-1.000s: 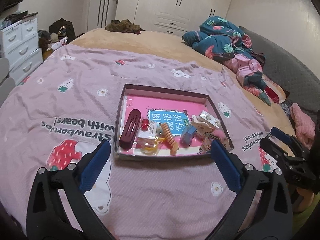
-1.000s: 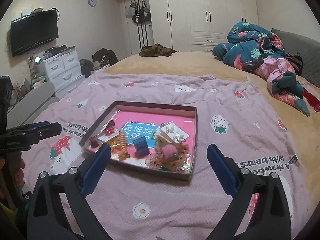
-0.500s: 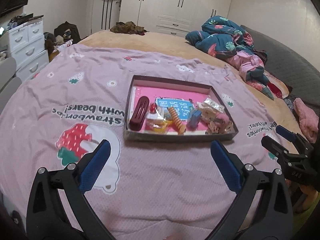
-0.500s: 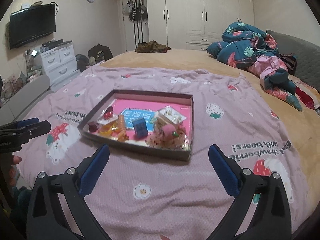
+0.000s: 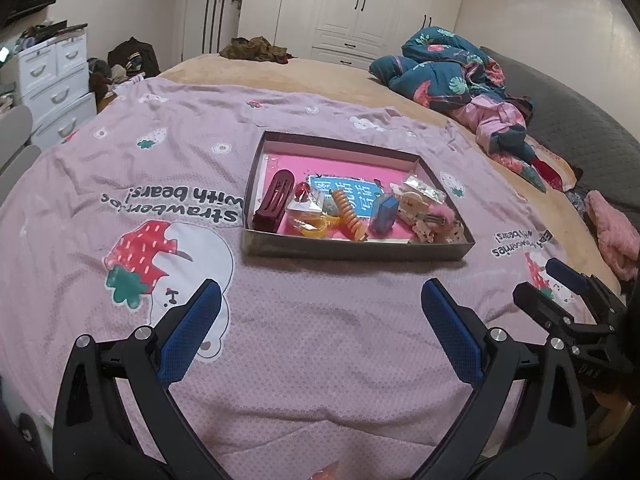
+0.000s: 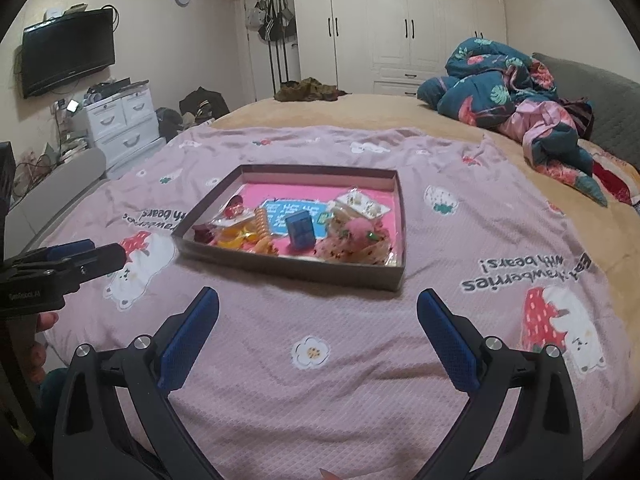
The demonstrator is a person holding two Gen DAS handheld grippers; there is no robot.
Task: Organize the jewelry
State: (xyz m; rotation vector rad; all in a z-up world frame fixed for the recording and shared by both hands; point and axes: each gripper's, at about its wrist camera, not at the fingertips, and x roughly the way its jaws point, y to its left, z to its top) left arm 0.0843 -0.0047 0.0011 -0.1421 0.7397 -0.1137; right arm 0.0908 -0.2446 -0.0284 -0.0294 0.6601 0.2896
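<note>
Here, shallow grey cardboard tray (image 5: 352, 246) of hair clips and trinkets at 12 o'clock on pink strawberry-print blanket (image 5: 300, 352), left gripper (image 5: 320, 320) and right gripper (image 6: 318, 320) both spread wide, holding nothing

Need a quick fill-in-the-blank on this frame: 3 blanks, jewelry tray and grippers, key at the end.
1. The tray rests on a pink blanket printed with bears and ____.
2. Both the left gripper and the right gripper hold ____.
3. The dark red hair clip lies at the tray's ____ end in the left wrist view.

Missing words: strawberries; nothing; left
</note>
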